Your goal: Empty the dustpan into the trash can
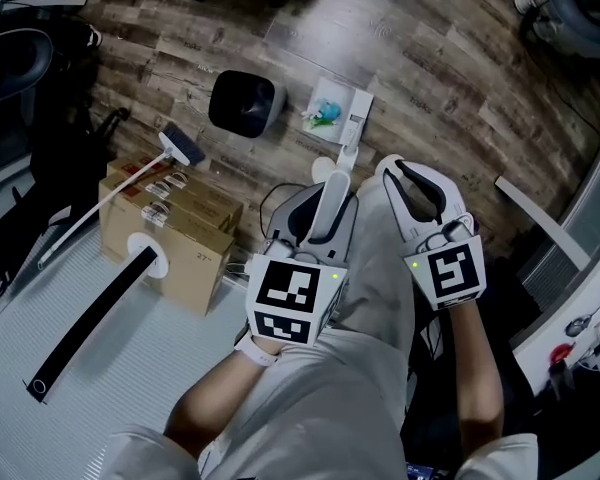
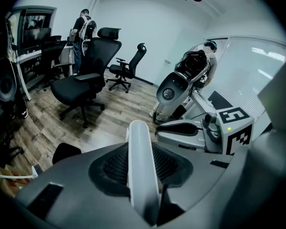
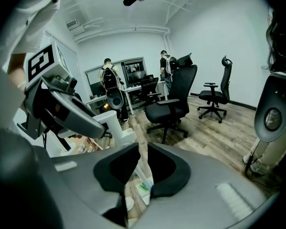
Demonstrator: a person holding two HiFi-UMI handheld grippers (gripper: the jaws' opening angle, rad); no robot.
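The left gripper [image 2: 142,149] is clenched on the white handle [image 1: 347,153] of the dustpan [image 1: 332,108]; its 2 dark pads [image 2: 109,168] press on the handle from either side, and the handle runs straight out along the jaws. The right gripper [image 3: 140,151] grasps nothing: its jaws stand a narrow gap apart, with only floor and a sliver of the pan showing through. In the head view the dustpan's long axis runs from the left gripper up the picture and slightly right, ending at the pan, which rests on the wooden floor [image 1: 450,78] just right of the black trash can [image 1: 245,103]. Teal litter [image 1: 325,116] lies in the pan, too small to identify. The handle's near end is hidden inside the left gripper, so its length cannot be judged. Left of the can, a brush [image 1: 180,148] leans over 2 cardboard boxes [image 1: 170,223], its head just beside the can.
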